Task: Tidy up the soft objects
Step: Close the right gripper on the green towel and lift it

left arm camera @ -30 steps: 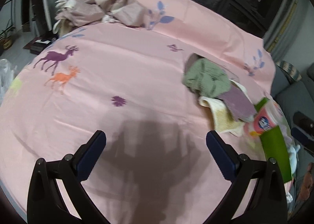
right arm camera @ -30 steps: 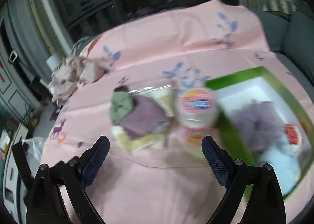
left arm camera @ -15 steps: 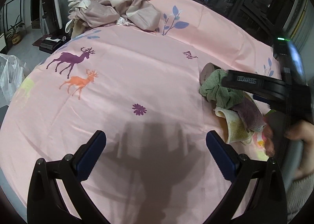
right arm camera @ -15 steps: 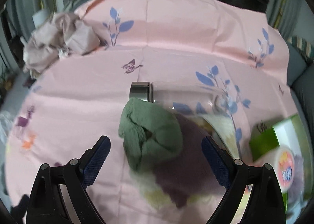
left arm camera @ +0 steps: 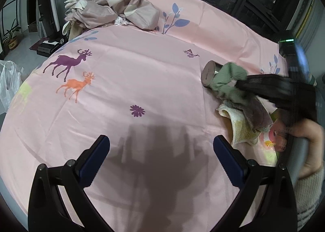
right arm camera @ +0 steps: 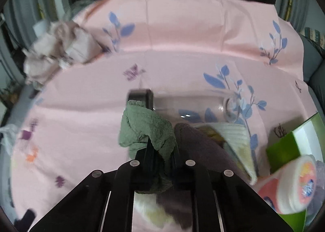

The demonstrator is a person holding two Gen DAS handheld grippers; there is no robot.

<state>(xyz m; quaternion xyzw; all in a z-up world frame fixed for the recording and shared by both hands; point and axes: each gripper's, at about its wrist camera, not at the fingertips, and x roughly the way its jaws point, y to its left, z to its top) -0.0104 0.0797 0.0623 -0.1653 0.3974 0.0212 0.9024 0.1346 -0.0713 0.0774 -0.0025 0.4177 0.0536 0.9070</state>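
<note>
A green cloth (right arm camera: 145,128) lies bunched on top of a purple cloth (right arm camera: 200,146) and a pale yellow towel (right arm camera: 236,136) on the pink sheet (right arm camera: 182,65). My right gripper (right arm camera: 160,150) is shut on the green cloth. The left wrist view shows the same green cloth (left arm camera: 229,79) with the right gripper (left arm camera: 241,84) reaching in from the right, over the purple cloth (left arm camera: 251,108) and yellow towel (left arm camera: 241,128). My left gripper (left arm camera: 161,147) is open and empty above bare sheet, left of the pile.
A clear jar with a metal lid (right arm camera: 142,97) lies on its side behind the cloths. A green box (right arm camera: 288,146) and a pink-and-white tub (right arm camera: 294,183) sit at the right. Crumpled beige fabric (left arm camera: 113,8) lies at the far left of the sheet.
My right gripper has moved down onto the pile and closed on the green cloth. My left gripper has stayed open over the sheet.
</note>
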